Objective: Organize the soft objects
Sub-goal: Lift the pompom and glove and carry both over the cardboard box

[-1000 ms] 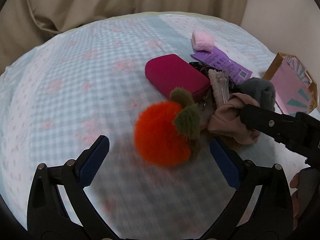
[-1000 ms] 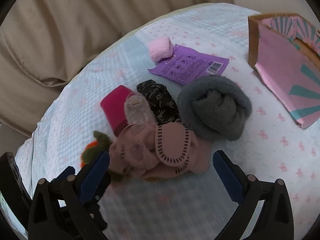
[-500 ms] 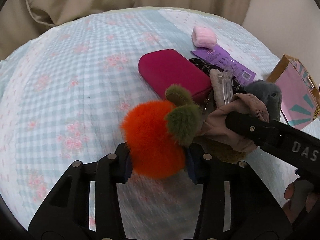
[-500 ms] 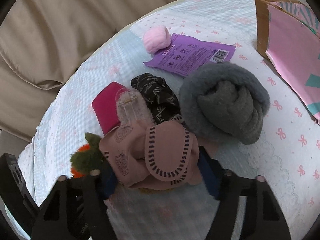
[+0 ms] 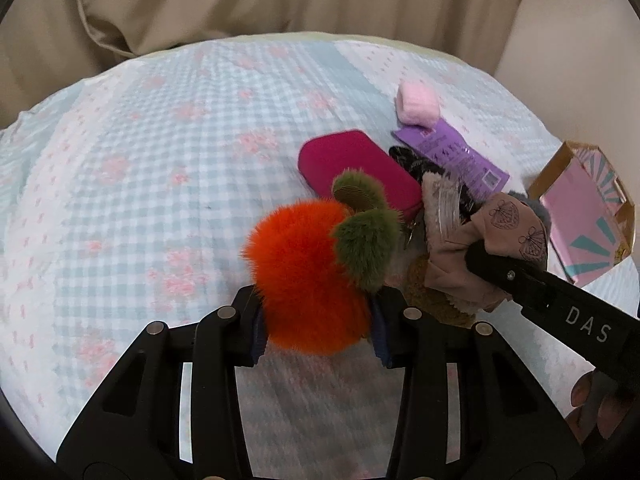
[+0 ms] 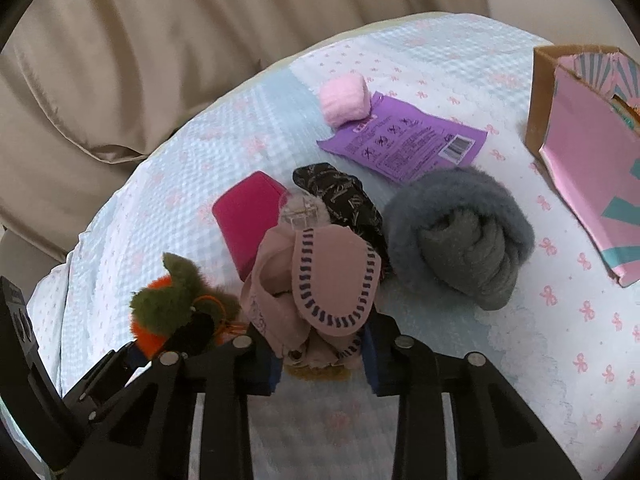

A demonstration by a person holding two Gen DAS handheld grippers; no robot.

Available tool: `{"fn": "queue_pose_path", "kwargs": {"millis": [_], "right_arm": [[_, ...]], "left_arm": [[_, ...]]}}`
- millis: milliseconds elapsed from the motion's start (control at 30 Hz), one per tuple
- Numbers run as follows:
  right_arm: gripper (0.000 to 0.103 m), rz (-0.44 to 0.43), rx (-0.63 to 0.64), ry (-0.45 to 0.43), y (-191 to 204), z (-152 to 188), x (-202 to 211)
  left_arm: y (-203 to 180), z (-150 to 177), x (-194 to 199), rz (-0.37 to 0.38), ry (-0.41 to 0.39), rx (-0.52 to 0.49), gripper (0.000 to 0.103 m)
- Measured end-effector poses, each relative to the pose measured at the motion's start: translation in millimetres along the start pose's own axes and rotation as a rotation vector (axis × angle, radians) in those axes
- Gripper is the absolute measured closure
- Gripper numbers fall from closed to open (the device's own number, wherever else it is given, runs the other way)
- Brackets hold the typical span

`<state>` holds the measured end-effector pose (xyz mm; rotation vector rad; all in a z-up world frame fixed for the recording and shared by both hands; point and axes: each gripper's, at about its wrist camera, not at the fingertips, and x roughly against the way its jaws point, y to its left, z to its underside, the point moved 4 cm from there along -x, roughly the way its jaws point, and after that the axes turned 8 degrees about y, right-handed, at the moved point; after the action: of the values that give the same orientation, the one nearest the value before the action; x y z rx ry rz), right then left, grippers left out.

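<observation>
A pale blue checked bedspread point(image 5: 160, 184) carries a grey fleece bundle point(image 6: 460, 236), beside the pile. The left gripper point(image 5: 318, 336) is clamped on an orange pompom point(image 5: 304, 276) with green leaves; the right gripper point(image 6: 322, 356) pinches a pink glove point(image 6: 320, 280).

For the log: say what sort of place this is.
Probably a bedroom: a patchwork quilt covers a soft surface, beige bedding is bunched behind it, and small soft things like a pompom and socks lie on it.
</observation>
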<state>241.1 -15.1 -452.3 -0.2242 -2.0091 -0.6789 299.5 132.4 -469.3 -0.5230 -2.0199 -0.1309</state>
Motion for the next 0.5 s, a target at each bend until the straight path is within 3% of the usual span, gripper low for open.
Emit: {"fn": "queue_pose_path", "kwargs": {"millis": [267, 500], "right_arm": [[0.076, -0.003, 0.045, -0.032, 11.5, -8.8, 37.8], [0.076, 0.009, 0.101, -0.073, 25.3, -27.7, 104.9]], "left_arm": [[0.5, -7.8, 44.3, -0.018, -0.033, 0.044, 0.066], [-8.8, -27.0, 110.0, -0.053, -0.079, 0.072, 0.066]]}}
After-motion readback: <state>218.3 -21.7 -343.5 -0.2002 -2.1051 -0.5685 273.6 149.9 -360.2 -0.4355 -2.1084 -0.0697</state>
